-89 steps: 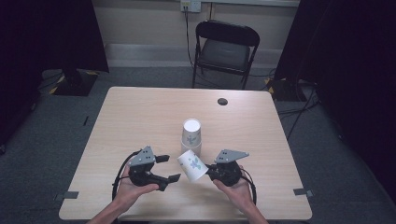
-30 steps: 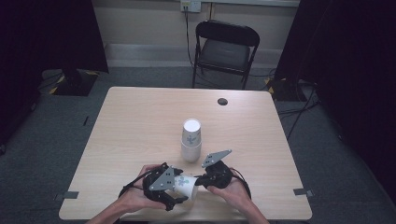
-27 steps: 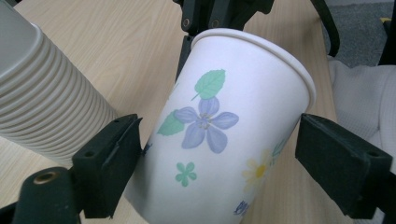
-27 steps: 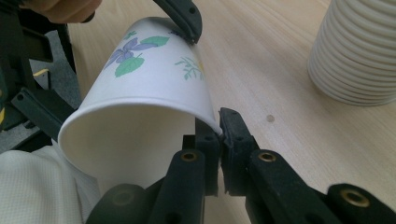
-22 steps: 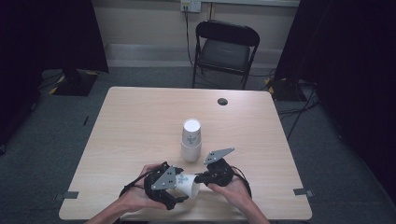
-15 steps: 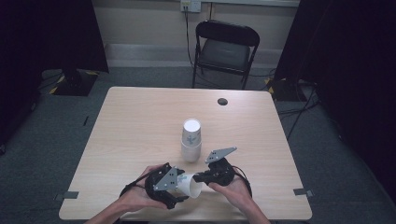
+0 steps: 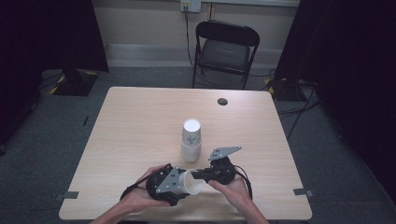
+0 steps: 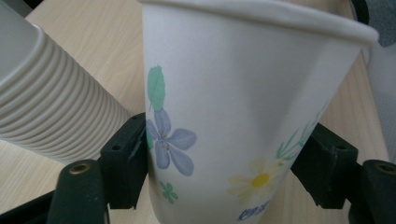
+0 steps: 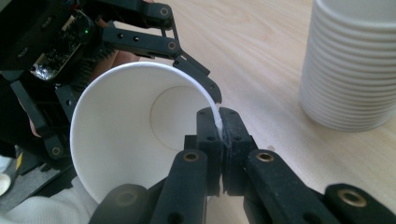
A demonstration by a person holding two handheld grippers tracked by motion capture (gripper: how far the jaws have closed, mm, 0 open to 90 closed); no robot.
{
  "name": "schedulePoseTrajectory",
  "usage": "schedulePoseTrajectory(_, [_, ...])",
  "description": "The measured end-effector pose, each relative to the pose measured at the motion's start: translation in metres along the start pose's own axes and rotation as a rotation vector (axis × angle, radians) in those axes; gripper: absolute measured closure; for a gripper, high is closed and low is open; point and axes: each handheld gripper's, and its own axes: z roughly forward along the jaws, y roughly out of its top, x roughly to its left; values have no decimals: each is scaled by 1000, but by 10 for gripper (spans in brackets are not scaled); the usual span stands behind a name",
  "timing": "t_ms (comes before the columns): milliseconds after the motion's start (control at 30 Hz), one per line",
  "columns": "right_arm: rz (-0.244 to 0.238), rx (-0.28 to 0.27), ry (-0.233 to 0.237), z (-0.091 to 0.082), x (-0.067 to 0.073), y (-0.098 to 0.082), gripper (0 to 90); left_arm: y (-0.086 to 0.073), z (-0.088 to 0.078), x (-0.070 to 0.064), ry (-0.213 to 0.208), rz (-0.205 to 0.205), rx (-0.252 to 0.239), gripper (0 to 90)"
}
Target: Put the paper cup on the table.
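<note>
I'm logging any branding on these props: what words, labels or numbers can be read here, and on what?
Paper cup, left gripper view: blue lettering at its lower edge, cut off and blurred, not readable.
Stack of cups, high view: small blue print on the top cup, too small to tell whether it is text.
Nothing else legible.

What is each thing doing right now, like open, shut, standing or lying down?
Flowered paper cup: empty, tipped on its side, held off the table.
Right gripper: shut on the cup's rim.
Left gripper: jaws just been closing, now against the cup's sides.
Stack of paper cups: upside down on the table.
Folding chair: unfolded, empty.
</note>
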Motion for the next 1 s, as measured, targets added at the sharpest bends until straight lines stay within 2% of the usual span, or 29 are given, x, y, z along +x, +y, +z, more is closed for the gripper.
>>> schedulePoseTrajectory(133, [5,-26,-4,0,0,1,876,0,-2,1,12,-29,-7,283])
schedulePoseTrajectory(167, [2,-33,-5,0,0,1,869,0,-2,1,7,-54,-13,286])
schedulePoseTrajectory(233, [3,-56,-14,0,1,1,853,0,-3,3,4,-77,-34,291])
schedulePoseTrajectory(400, [-15,-150,-24,-5,3,1,834,-1,-10,8,-31,-215,-120,297])
schedulePoseTrajectory(500, [-22,-193,-25,-9,4,2,812,-4,-12,11,-38,-265,-142,301])
schedulePoseTrajectory(600, [-25,-209,-37,-10,4,2,806,-6,-14,14,-46,-315,-158,305])
schedulePoseTrajectory(733, [-2,-210,-46,-9,3,2,864,-6,-13,13,-41,-327,-155,307])
schedulePoseTrajectory(867, [19,-199,-46,-8,3,2,879,-4,-11,9,-4,-272,-120,291])
schedulePoseTrajectory(933, [28,-192,-45,-8,5,3,881,-4,-10,8,-2,-266,-109,284])
schedulePoseTrajectory(967, [34,-187,-49,-7,5,3,882,-4,-10,9,9,-251,-98,281])
schedulePoseTrajectory(1000, [45,-180,-53,-6,6,3,883,-4,-10,8,20,-255,-104,273])
